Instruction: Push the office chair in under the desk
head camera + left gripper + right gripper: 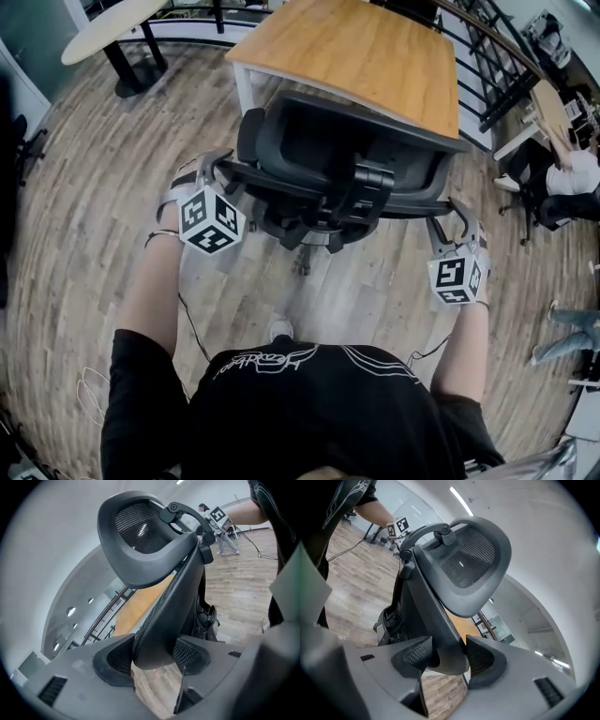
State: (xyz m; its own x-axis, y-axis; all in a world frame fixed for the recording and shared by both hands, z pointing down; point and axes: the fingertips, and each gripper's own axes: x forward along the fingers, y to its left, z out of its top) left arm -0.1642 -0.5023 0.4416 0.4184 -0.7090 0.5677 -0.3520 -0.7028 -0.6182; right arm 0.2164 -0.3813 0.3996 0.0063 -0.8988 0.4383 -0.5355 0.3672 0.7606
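The black mesh office chair (347, 159) stands in front of the wooden desk (366, 47), its seat partly under the near edge and its back toward me. My left gripper (217, 161) is at the backrest's left edge and my right gripper (457, 211) at its right edge. In the left gripper view the gripper (154, 656) has its pads closed on the backrest rim (173, 602), with the headrest (140, 531) above. In the right gripper view the gripper (449, 657) clamps the opposite rim (431, 606) below the headrest (471, 559).
A round table (112, 23) stands at the back left. A dark railing (487, 66) runs behind the desk on the right. A seated person (572, 173) and another person's legs (572, 333) are at the right edge. Wood floor lies all around the chair.
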